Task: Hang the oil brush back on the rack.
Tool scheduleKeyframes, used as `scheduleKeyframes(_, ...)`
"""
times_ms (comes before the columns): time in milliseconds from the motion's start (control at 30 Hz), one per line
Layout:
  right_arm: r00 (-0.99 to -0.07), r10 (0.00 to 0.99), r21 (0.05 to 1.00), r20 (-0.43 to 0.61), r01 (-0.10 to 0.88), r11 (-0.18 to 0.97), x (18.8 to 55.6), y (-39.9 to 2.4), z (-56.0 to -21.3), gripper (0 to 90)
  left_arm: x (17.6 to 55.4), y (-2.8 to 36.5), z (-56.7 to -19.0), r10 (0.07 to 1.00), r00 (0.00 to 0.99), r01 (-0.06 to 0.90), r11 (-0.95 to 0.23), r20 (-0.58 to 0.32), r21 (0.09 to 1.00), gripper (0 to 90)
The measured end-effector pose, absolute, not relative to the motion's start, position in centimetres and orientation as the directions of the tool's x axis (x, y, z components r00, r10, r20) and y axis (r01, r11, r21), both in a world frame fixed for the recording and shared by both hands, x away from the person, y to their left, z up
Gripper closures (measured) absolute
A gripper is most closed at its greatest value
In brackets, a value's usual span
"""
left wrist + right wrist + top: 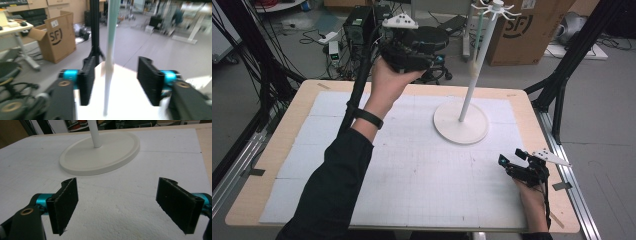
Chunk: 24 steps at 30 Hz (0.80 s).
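Note:
A white stand rises from a round base [460, 122] on the white mat, right of the middle. Its thin pole [474, 65] ends in a crown of hooks [495, 7]. A small tan patch [473, 67] sits on the pole halfway up. My left gripper [438, 60] is held high over the table's far edge and points right at the pole. In the left gripper view the left gripper [116, 80] is open, and the pole [110, 50] stands in line between the jaws, untouched. My right gripper [511, 157] rests open and empty at the front right, facing the base [100, 152].
A cardboard box [527, 30] stands on the floor behind the stand. Black frame legs [562, 85] flank the table's right side, and cables and a computer case [359, 22] lie behind its left. The wooden table rim [532, 115] borders the mat.

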State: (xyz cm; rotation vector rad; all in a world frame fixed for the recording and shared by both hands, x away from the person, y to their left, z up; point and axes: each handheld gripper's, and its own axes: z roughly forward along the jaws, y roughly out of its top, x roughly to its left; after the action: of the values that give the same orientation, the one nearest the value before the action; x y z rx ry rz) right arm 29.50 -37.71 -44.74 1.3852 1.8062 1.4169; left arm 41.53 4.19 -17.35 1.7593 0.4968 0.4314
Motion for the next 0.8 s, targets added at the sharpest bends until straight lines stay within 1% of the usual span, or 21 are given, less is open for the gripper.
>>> scheduleKeyframes(33,-0.389,0.895,0.905,0.219,0.425,-0.037,29.5,-37.7,-44.7,17.1,41.1,4.7,-17.8,0.542,0.839,0.092,-0.213,0.039,0.973,39.5)
scheduleKeyframes(133,-0.39,0.895,0.905,0.217,0.424,-0.034,29.5,-37.7,-44.7,17.1,40.2,7.0,-19.5,0.541,0.84,0.102,-0.206,0.026,0.973,34.9)
scheduleKeyframes(300,-0.391,0.896,0.906,0.208,0.422,-0.027,29.5,-37.7,-44.7,17.2,38.5,11.4,-22.8,0.549,0.835,0.095,-0.204,0.034,0.974,27.8)
scheduleKeyframes(567,-0.386,0.899,0.905,0.208,0.424,-0.027,29.6,-37.7,-44.8,17.2,35.4,18.3,-29.0,0.57,0.821,0.109,-0.195,0.022,0.975,24.8)
scheduleKeyframes(667,-0.385,0.899,0.905,0.209,0.425,-0.029,29.5,-37.6,-44.7,17.2,34.1,20.9,-31.6,0.596,0.802,0.121,-0.212,0.03,0.97,23.4)
scheduleKeyframes(800,-0.384,0.9,0.905,0.206,0.424,-0.026,29.6,-37.7,-44.8,17.3,32.8,23.4,-34.6,0.625,0.781,0.151,-0.214,0.016,0.965,22.5)
